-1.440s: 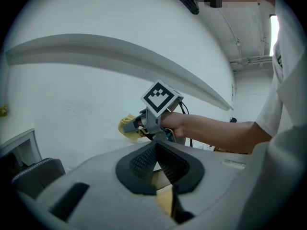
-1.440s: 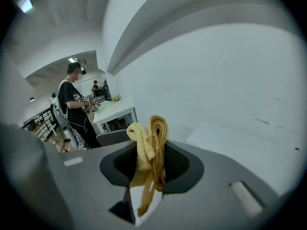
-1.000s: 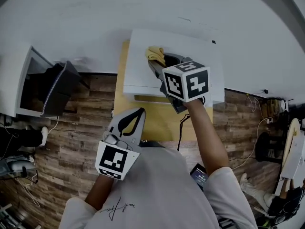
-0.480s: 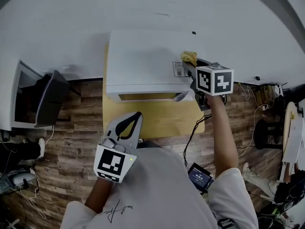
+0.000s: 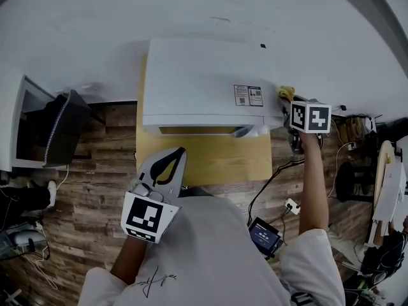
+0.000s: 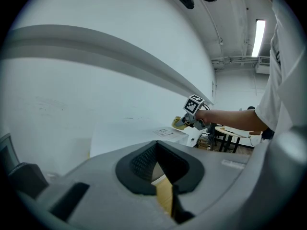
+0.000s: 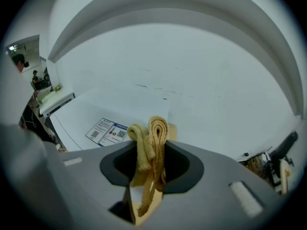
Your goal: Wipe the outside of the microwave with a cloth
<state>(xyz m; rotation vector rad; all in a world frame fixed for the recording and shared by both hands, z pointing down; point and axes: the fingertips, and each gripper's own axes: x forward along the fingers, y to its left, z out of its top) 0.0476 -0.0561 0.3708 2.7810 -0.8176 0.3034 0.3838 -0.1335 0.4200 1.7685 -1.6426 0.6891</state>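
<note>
Now we've got the right gripper (image 5: 289, 100) clamped on the folded yellow cloth (image 5: 284, 92), right at the right-hand edge of the white microwave (image 5: 197, 81), just past its label (image 5: 248, 95). Our left gripper (image 5: 174, 160) hangs over the yellow table (image 5: 217, 161), jaws together, nothing in them.

1. The head view looked steeply down from above the person's shoulders. The microwave (image 5: 191, 81) lay at upper centre, the table (image 5: 210, 164) just below it, and wood floor (image 5: 95, 190) at both sides.
2. The left gripper view sat low and back from the table. It faced the wall (image 6: 72, 95) across the microwave's top, with the right gripper (image 6: 181, 123) small at centre right.
3. The right gripper view sat close at the microwave's end, and the cloth (image 7: 152, 143) filled its lower centre.
4. All three views shared the microwave's label sticker (image 7: 108, 132).
</note>
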